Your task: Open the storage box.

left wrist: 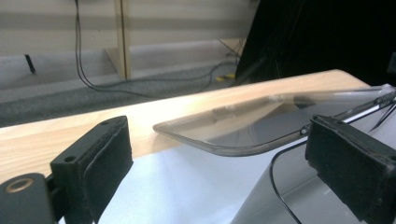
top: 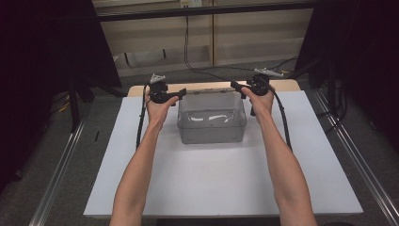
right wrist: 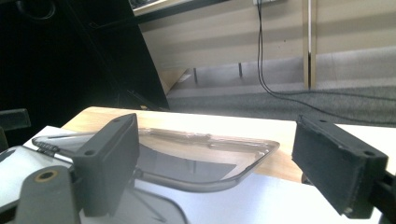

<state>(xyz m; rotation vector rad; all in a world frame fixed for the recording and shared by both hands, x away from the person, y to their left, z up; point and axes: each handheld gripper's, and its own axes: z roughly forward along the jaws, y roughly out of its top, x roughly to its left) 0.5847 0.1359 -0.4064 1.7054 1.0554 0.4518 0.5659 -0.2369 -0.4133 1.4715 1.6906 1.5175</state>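
Reaching in from the near edge, both forearms extend to the far half of the table (top: 141,188), one hand-held gripper per hand.

Left hand-held gripper (top: 180,93): sits at the far-left corner of the clear plastic container (top: 211,123), jaws pointing inward toward it. Left gripper view: jaws spread wide apart, nothing between the pads. Right pad overlaps the container's near wall in frame; can't tell if it touches.

Right hand-held gripper (top: 236,86): mirrored at the far-right corner, jaws pointing inward. Right gripper view: jaws also wide apart, gripping nothing.

Clear plastic container: rectangular, transparent, upright on the white table surface, centred left-to-right, toward the far side. Looks empty, only reflections on the bottom.

Lid (left wrist: 261,123): clear, rounded corners, attached along the container's far edge and swung back open. In both gripper views it is roughly flat, slightly tilted, over the bare wooden strip (top: 287,85) at the table's far edge. Can't tell whether it rests on the wood or hangs just above.

Black cable (top: 283,117) trails from each hand-held gripper back along the table beside the forearm.

Background: grey floor, pale wall panels, dark curtains both sides.
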